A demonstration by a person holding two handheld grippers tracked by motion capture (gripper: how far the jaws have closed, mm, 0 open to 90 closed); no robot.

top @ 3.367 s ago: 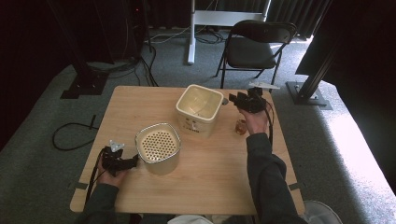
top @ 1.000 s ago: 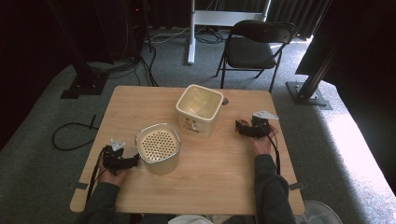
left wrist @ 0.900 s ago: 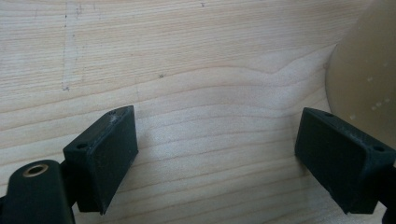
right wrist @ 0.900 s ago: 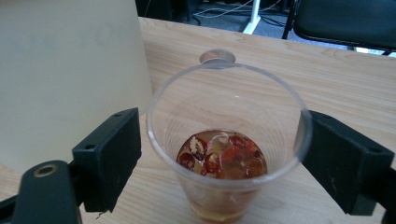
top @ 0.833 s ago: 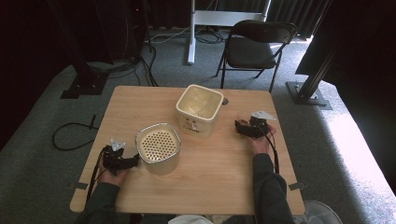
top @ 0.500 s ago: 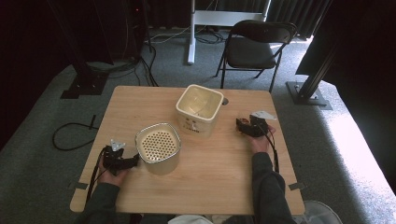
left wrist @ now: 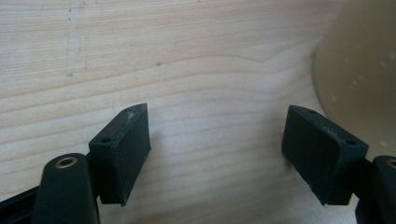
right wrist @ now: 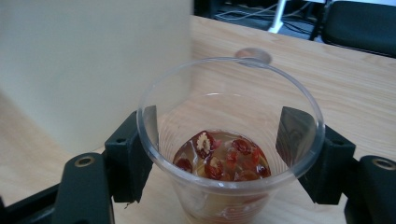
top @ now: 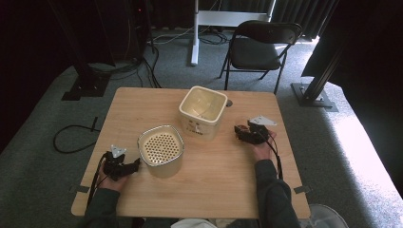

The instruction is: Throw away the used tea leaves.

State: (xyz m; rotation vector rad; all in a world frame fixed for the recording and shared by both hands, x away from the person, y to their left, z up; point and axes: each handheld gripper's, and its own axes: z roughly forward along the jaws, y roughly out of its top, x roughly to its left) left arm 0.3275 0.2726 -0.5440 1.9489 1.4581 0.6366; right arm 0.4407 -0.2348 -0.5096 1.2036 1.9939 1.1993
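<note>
On the left, my left gripper (top: 134, 166) lies low on the wooden table (top: 142, 109), at about eight o'clock on the tabletop in the high view, pointing toward three o'clock at the perforated basket (top: 160, 148). In the left gripper view my jaws have just been closing, yet they stand part open with only bare wood between them; the pads press on nothing. The basket's pale wall (left wrist: 362, 79) curves in at two o'clock of that view, just beside my right-hand jaw, and I cannot tell whether it touches.

Further right, near the table's middle, the basket sits with its holed floor showing. At its one o'clock stands the cream square container (top: 202, 111), open at the top, close by but apart.

On the right, my right gripper (top: 239, 133) rests at about three o'clock on the table, aimed toward nine o'clock at the container. Its jaws have just been closing, and in the right gripper view they sit on either side of a clear plastic cup (right wrist: 229, 140), both pads against its wall. The cup stands upright on the wood with red dried fruit (right wrist: 219, 156) at the bottom, and the cream container's side rises just behind it at ten o'clock.
</note>
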